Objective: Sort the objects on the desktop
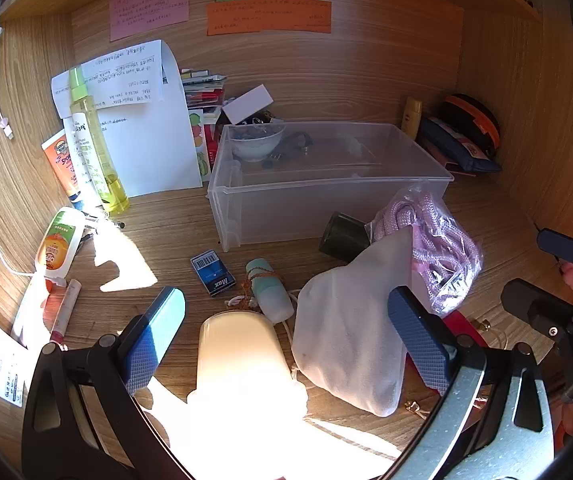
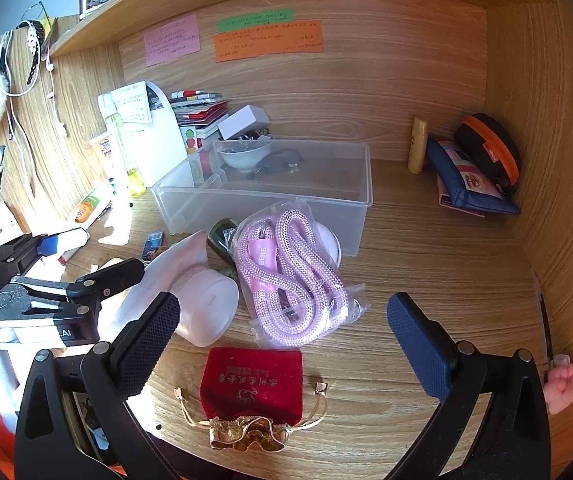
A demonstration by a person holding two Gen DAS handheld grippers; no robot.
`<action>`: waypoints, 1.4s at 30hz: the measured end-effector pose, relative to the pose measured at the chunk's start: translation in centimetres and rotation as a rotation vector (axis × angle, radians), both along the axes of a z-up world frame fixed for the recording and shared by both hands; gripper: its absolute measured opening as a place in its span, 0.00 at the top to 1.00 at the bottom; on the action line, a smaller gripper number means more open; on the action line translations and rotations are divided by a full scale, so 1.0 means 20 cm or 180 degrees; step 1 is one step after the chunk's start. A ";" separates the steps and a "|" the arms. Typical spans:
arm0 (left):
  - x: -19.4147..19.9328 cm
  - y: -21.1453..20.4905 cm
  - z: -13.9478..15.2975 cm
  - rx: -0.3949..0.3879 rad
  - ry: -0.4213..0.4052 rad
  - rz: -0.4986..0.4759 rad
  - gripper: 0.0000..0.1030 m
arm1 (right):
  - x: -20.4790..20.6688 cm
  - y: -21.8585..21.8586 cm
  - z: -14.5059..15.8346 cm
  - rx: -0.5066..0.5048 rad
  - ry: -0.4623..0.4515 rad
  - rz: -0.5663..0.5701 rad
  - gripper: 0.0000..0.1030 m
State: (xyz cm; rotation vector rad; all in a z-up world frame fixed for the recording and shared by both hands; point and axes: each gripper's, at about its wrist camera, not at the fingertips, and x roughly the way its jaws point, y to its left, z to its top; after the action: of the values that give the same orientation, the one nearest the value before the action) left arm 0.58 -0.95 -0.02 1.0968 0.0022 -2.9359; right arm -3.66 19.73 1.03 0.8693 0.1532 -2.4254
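- The left tongs (image 1: pixel 286 328) stand wide open, gripping nothing, above a cream cylindrical cup (image 1: pixel 242 356) lying on the wooden counter (image 1: pixel 486 216).
- The right tongs (image 2: pixel 282 344) are spread wide and empty; a red velvet drawstring pouch with gold trim (image 2: pixel 252 388) lies between them near the counter's front edge.
- A bagged coil of pink braided rope (image 2: pixel 290 276) rests mid-counter, touching the clear plastic bin (image 2: pixel 326 196) toward the back.
- A white cloth bag (image 1: pixel 346 336) lies beside the rope.
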 end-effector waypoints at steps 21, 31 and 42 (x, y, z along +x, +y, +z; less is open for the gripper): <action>-0.01 -0.10 -0.01 -0.0133 -0.0137 -0.0068 0.00 | 0.00 0.03 0.00 0.0158 0.0130 0.0064 0.00; 0.07 -0.25 -0.09 0.0125 -0.0588 -0.0180 0.00 | -0.14 0.02 -0.10 0.0307 -0.0176 0.0212 0.00; 0.10 -0.19 -0.24 0.0057 -0.0800 -0.0224 0.00 | -0.29 -0.04 -0.20 0.0568 -0.0356 0.0328 0.00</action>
State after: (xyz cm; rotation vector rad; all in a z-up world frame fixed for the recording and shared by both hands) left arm 2.50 -4.68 -4.76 1.4896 -0.0120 -2.8390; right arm -9.40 18.86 -2.95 1.0466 0.3677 -2.2865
